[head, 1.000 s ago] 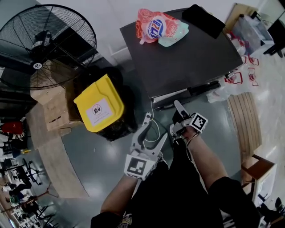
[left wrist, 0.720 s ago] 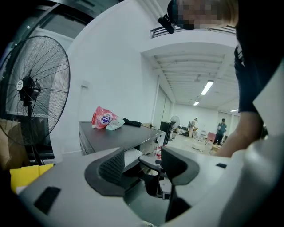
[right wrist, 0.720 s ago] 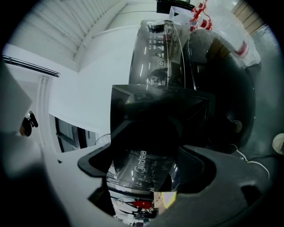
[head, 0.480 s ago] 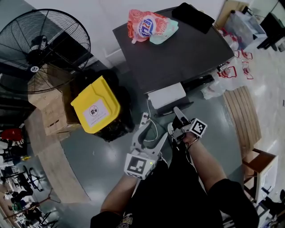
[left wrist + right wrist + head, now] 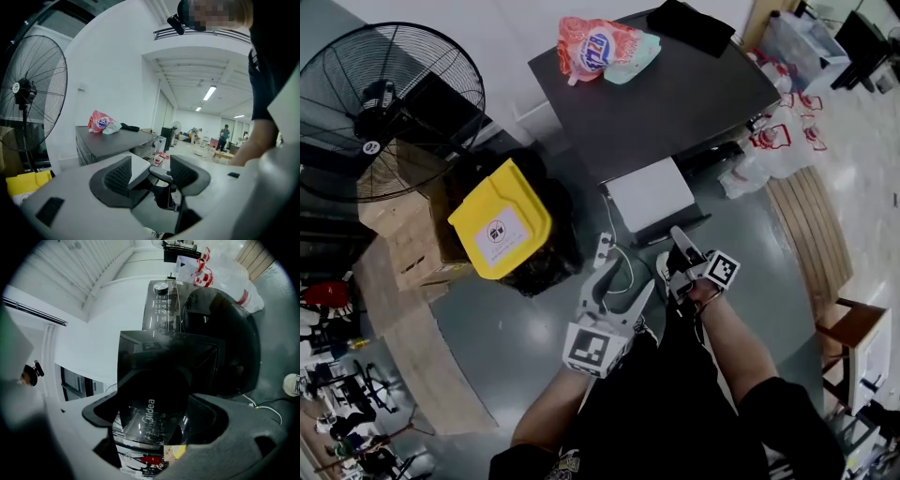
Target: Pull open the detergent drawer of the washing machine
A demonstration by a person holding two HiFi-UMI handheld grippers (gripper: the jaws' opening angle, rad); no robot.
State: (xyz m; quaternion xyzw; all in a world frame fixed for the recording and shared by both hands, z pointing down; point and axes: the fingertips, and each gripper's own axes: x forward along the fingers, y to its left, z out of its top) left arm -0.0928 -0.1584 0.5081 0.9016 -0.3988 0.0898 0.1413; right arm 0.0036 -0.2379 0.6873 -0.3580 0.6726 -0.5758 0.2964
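Observation:
The dark-topped washing machine (image 5: 675,94) stands ahead, and its white detergent drawer (image 5: 652,192) sticks well out of the front. My right gripper (image 5: 680,242) is shut on the drawer's glossy dark front panel (image 5: 159,376), which fills the space between its jaws (image 5: 157,417) in the right gripper view. Behind the panel are the control strip (image 5: 161,305) and the round door (image 5: 225,343). My left gripper (image 5: 614,274) hangs to the left of the drawer, open and empty (image 5: 149,174); past it lies the white drawer (image 5: 139,165).
A pink detergent bag (image 5: 595,47) and black cloth (image 5: 694,23) lie on the machine. A big floor fan (image 5: 389,98), cardboard boxes (image 5: 408,230) and a yellow-lidded bin (image 5: 502,220) stand left. Plastic bags (image 5: 773,150) and a wooden pallet (image 5: 811,234) sit right. A cable (image 5: 614,253) runs on the floor.
The white drawer has slid out of the machine, from barely showing to well extended, as my right gripper drew back with its front. The left gripper has stayed open beside it.

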